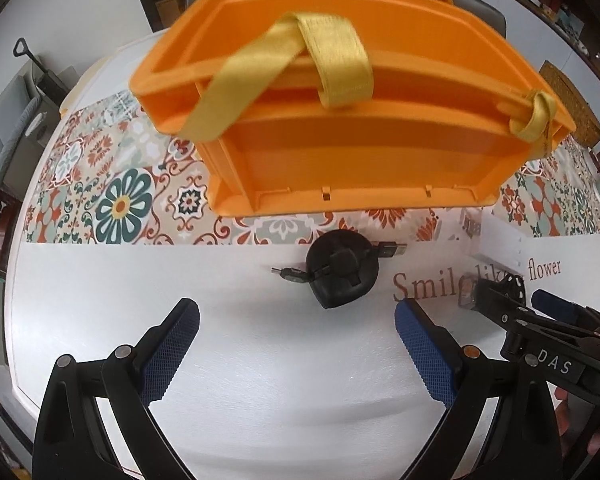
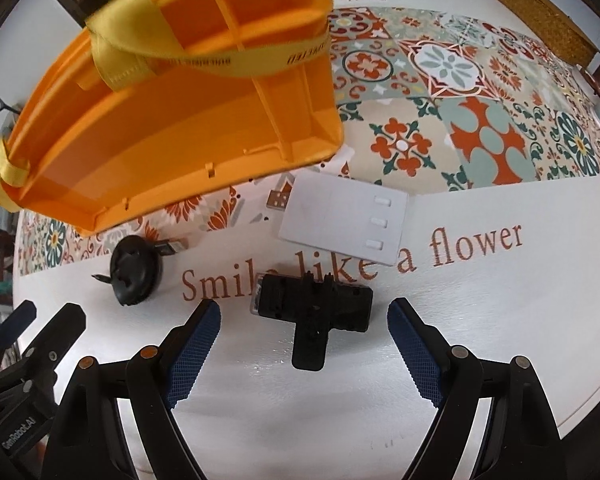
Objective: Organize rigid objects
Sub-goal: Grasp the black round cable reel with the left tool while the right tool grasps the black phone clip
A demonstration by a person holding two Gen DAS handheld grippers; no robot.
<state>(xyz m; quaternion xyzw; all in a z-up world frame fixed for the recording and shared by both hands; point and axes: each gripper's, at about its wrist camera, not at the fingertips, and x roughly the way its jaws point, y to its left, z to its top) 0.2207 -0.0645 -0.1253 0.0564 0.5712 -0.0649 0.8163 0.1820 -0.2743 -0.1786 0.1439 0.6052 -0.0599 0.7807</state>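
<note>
The left tongs [image 1: 296, 322] were spread wide, gripping nothing, their black arms ending in blue pads [image 1: 172, 350] with a fine diamond knurl. Straight ahead of them, between the tips and a little beyond, lay a round black plastic reel [image 1: 342, 270] with a short cable and plug sticking out each side. Farther ahead stood an orange bin [image 1: 340, 160] of smooth moulded plastic, long and shallow, split by thin inner walls into compartments, with small clips along its near rim. A glossy yellow woven ribbon [image 1: 300, 64] looped across its top and was knotted at its right end.

The right tongs [image 2: 304, 330] were likewise spread and held nothing. Just ahead of their tips, roughly centred between them, lay a black T-shaped bracket [image 2: 314, 312], matte and blocky, with a stem pointing back toward the tongs. Beyond it sat a flat white rectangular card [image 2: 342, 218] with three small raised slots along one edge, and a metal USB plug [image 2: 278, 200] just left of it. The reel was off to the left, the bin beyond and left.

All rested on a round white counter [image 1: 260, 380] printed with brown lettering and crossed by a band of floral tile pattern [image 2: 460, 120].
</note>
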